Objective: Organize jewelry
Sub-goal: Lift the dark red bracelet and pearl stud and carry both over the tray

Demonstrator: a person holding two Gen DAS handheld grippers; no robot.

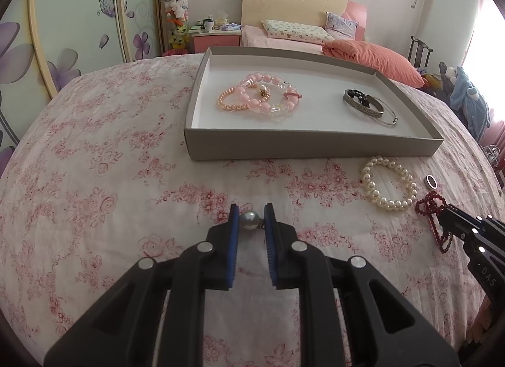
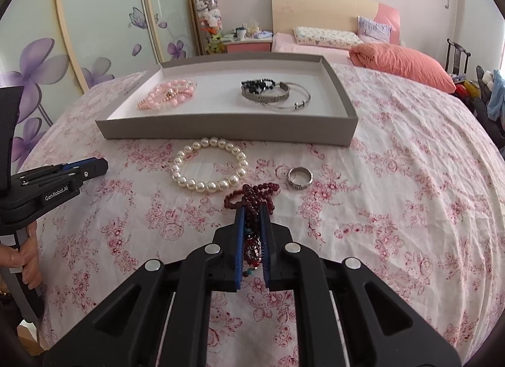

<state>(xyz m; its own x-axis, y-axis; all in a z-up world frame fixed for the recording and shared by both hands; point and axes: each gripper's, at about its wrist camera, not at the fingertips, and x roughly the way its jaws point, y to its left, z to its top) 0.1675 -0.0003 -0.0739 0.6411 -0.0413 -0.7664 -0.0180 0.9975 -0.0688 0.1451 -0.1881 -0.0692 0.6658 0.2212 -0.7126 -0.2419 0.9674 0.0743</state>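
Observation:
My left gripper (image 1: 251, 214) is shut on a grey pearl piece (image 1: 250, 219) just above the floral bedspread; it also shows at the left of the right wrist view (image 2: 94, 167). My right gripper (image 2: 252, 209) is shut on a dark red bead bracelet (image 2: 252, 196) resting on the spread, also seen in the left wrist view (image 1: 430, 209). A white pearl bracelet (image 2: 209, 168) (image 1: 389, 182) and a silver ring (image 2: 300, 178) (image 1: 431, 181) lie in front of the grey tray (image 2: 221, 128) (image 1: 309, 144). The tray holds pink bracelets (image 1: 258, 97) (image 2: 167, 94) and metal bangles (image 1: 367, 105) (image 2: 274, 95).
The work surface is a bed with a pink floral spread (image 1: 110, 177). Behind it stand another bed with an orange pillow (image 1: 372, 57), a pink nightstand (image 1: 216, 39) and a wardrobe with flower prints (image 1: 63, 35). A hand (image 2: 28, 250) holds the left gripper's handle.

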